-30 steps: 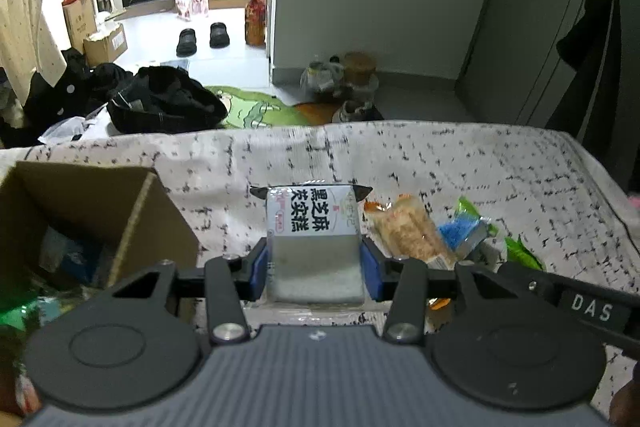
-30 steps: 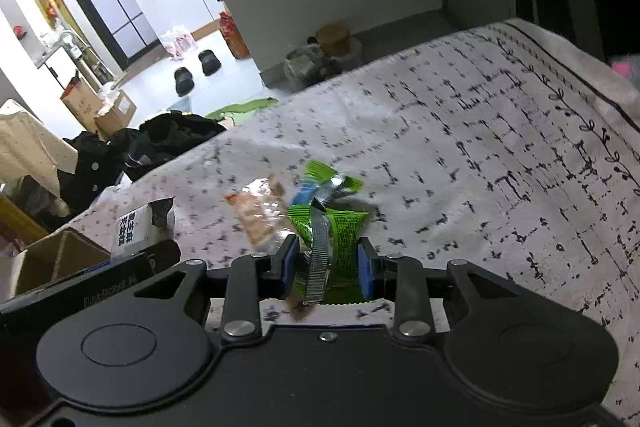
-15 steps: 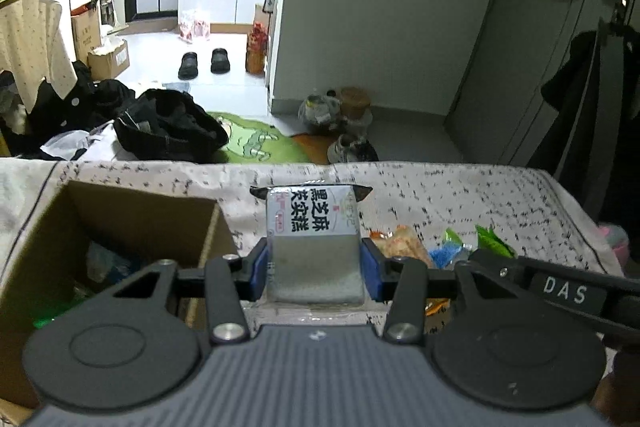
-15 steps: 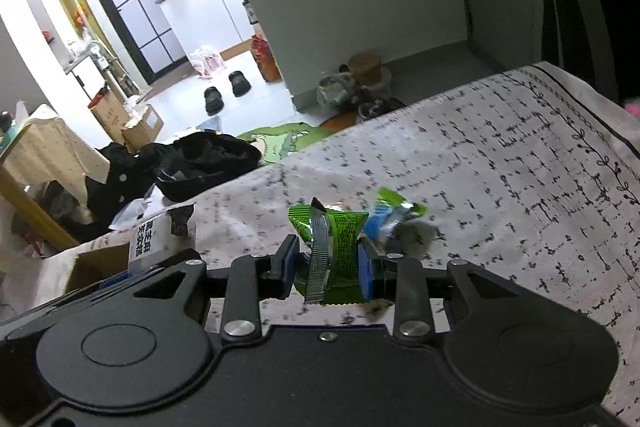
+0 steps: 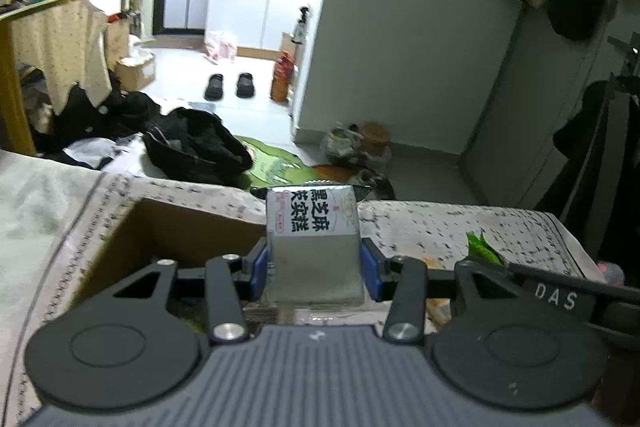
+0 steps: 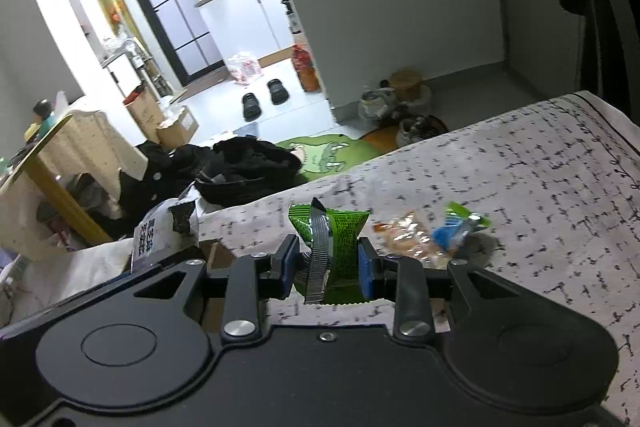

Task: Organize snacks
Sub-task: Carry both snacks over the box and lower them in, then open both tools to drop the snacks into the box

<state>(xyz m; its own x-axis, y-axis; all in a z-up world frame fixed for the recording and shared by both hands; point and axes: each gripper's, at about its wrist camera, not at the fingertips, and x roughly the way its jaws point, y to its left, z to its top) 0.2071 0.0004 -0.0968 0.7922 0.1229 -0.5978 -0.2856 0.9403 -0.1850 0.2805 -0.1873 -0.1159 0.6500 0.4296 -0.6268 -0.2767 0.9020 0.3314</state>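
Between left fingers [image 5: 258,267], white packet [image 5: 314,227]

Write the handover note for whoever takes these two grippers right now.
Left gripper: shut on the white snack pack, held near the open cardboard box.
Right gripper: shut on the green snack pack, above the patterned cloth.
Done: both packs picked up; some items seem to lie in the box already.
Left: put both packs in the box, then fetch the orange pack and the blue-green pack from the cloth.
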